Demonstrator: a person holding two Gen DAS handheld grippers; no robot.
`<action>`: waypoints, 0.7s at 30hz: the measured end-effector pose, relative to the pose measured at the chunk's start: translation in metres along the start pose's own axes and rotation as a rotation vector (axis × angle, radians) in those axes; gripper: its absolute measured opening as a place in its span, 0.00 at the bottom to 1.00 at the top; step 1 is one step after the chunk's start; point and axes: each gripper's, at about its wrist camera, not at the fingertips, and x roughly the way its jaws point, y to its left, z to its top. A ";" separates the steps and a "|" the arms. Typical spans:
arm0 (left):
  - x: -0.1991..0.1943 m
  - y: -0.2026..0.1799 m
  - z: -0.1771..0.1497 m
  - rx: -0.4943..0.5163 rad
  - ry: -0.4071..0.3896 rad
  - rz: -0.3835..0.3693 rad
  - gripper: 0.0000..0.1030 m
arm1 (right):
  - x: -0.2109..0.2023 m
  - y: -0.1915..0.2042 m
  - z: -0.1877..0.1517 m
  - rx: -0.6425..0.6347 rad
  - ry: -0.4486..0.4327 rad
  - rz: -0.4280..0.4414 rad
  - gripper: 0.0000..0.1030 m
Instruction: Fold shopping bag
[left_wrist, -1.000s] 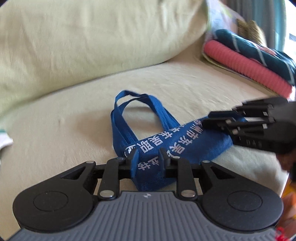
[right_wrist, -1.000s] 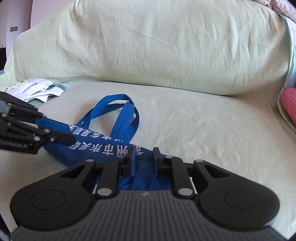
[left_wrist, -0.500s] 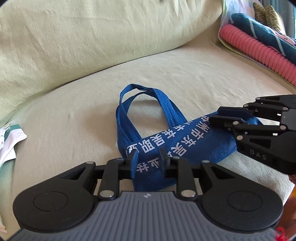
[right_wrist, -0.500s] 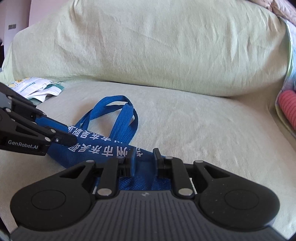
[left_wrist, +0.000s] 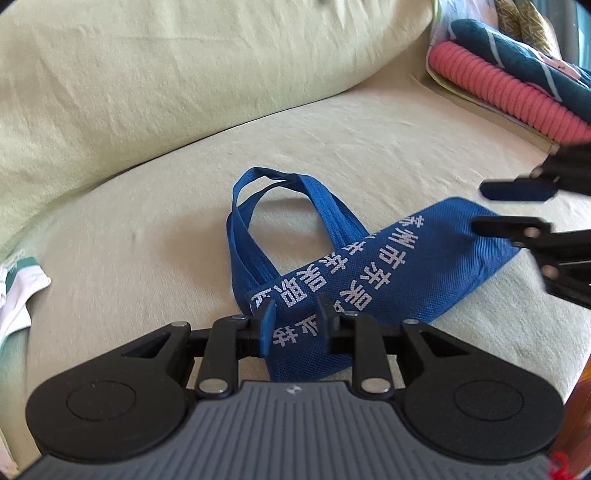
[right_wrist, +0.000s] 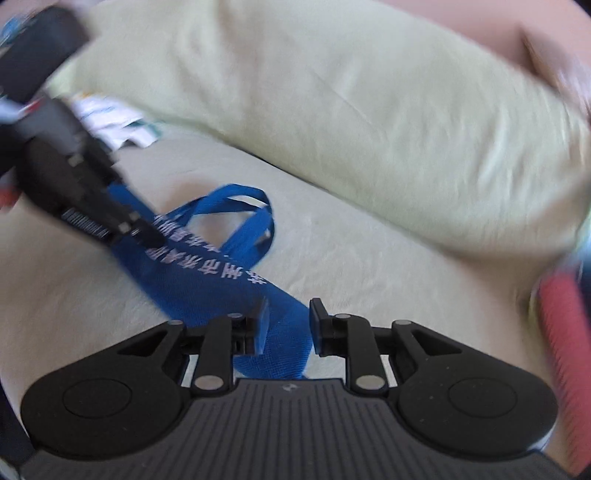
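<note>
Just let go of the folded blue shopping bag (left_wrist: 373, 280) on the sofa seat (left_wrist: 147, 229): right hand-held gripper (right_wrist: 286, 314) jaws opening, lifted off its end, left hand-held gripper (left_wrist: 293, 314) clamped on other end; next, regrip for another fold.

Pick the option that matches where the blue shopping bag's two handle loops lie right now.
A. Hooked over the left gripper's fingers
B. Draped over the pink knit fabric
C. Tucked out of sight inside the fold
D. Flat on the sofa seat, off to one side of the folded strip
D: the handle loops lie on the sofa seat, beside the folded shopping bag, clear of both grippers.
</note>
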 end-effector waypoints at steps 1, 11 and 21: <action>0.000 0.000 0.000 0.000 -0.002 -0.001 0.30 | -0.007 0.006 -0.004 -0.095 -0.016 0.024 0.42; 0.000 0.010 -0.001 -0.011 -0.013 -0.053 0.30 | 0.028 0.035 -0.028 -0.658 -0.111 0.093 0.42; -0.036 -0.023 -0.018 0.648 -0.118 -0.079 0.40 | 0.038 0.024 -0.014 -0.682 -0.058 0.269 0.35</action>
